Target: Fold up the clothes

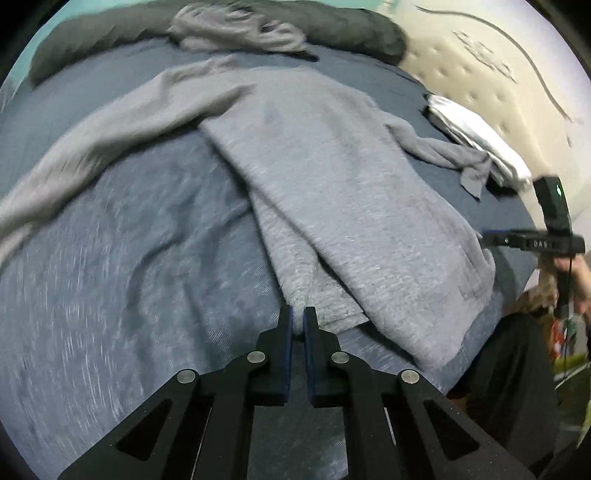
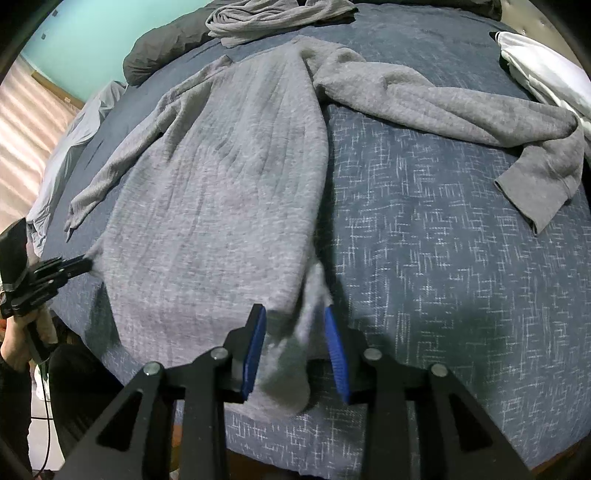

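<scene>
A grey long-sleeved sweater [image 2: 221, 203] lies spread on the bed, hem toward me, its body folded lengthwise. One sleeve [image 2: 443, 107] trails to the right and the other [image 2: 122, 162] to the left. My left gripper [image 1: 298, 317] is shut on a hem corner of the sweater [image 1: 332, 184]. In the right wrist view it [image 2: 86, 263] pinches that corner at the bed's left edge. My right gripper [image 2: 293, 309] stands open with the other hem corner, blurred, loose between its blue pads [image 2: 255, 350]. The left wrist view shows it [image 1: 485, 238] beside the sweater's right edge.
A blue patterned bedspread [image 2: 443, 258] covers the bed. A folded white garment [image 2: 546, 70] lies at the far right. At the far end are a crumpled grey garment [image 2: 266, 18] and a dark grey roll of bedding [image 2: 162, 48]. The bed's near edge runs just below both grippers.
</scene>
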Available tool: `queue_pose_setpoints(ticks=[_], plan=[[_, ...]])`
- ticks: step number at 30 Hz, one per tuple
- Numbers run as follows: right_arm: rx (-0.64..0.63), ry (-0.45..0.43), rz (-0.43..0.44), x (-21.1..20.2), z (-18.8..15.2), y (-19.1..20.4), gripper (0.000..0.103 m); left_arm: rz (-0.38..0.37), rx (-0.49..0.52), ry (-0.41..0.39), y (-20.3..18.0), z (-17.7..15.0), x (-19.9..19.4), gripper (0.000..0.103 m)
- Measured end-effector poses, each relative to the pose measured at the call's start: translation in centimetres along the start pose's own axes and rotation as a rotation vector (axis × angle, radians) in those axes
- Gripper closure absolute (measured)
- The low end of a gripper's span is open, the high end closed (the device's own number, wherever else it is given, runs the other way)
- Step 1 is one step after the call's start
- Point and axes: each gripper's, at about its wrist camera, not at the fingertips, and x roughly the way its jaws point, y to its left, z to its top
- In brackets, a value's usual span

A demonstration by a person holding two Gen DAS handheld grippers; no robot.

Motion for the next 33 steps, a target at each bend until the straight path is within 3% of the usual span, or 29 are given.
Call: queue_pose_setpoints(ticks=[3, 5, 8, 15, 18, 23, 26, 27, 33], plan=[[0.006, 0.007, -0.004, 0.1, 0.1, 0.3, 0.070, 0.011, -0.066, 0.028, 1.5, -0.7, 0.7, 0.097], [0.011, 0.011, -0.001, -0.1, 0.5, 0.4, 0.070, 0.076, -0.052, 0.024, 1.2, -0.4, 0.8, 0.096], [-0.004, 0.012, 0.000, -0.5, 1.0, 1.2, 0.070, 0.105, -0.019, 0.003, 0.0, 0.3, 0.6, 0.092], [-0.014, 0.015, -0.004, -0.4, 1.7, 1.7, 0.070, 0.127, 0.118, 0.040, -3.0, 1.7, 2.9, 0.083], [-0.017, 0.018, 0.002, -0.1, 1.7, 2.1, 0.070, 0.134, 0.111, 0.085, -2.9, 2.0, 5.0, 0.075], [-0.023, 0.024, 0.014, 0.1, 1.5, 2.5, 0.070, 0.147, 0.116, 0.117, -2.6, 2.5, 7.3, 0.075], [-0.021, 0.026, 0.017, 0.3, 1.5, 2.5, 0.070, 0.144, 0.127, 0.121, -2.4, 2.8, 7.9, 0.084], [-0.021, 0.026, 0.018, 0.3, 1.5, 2.5, 0.070, 0.141, 0.124, 0.117, -2.3, 2.9, 7.9, 0.097], [-0.019, 0.025, 0.017, 0.4, 1.5, 2.6, 0.070, 0.112, 0.132, 0.095, -1.9, 3.1, 6.7, 0.101]])
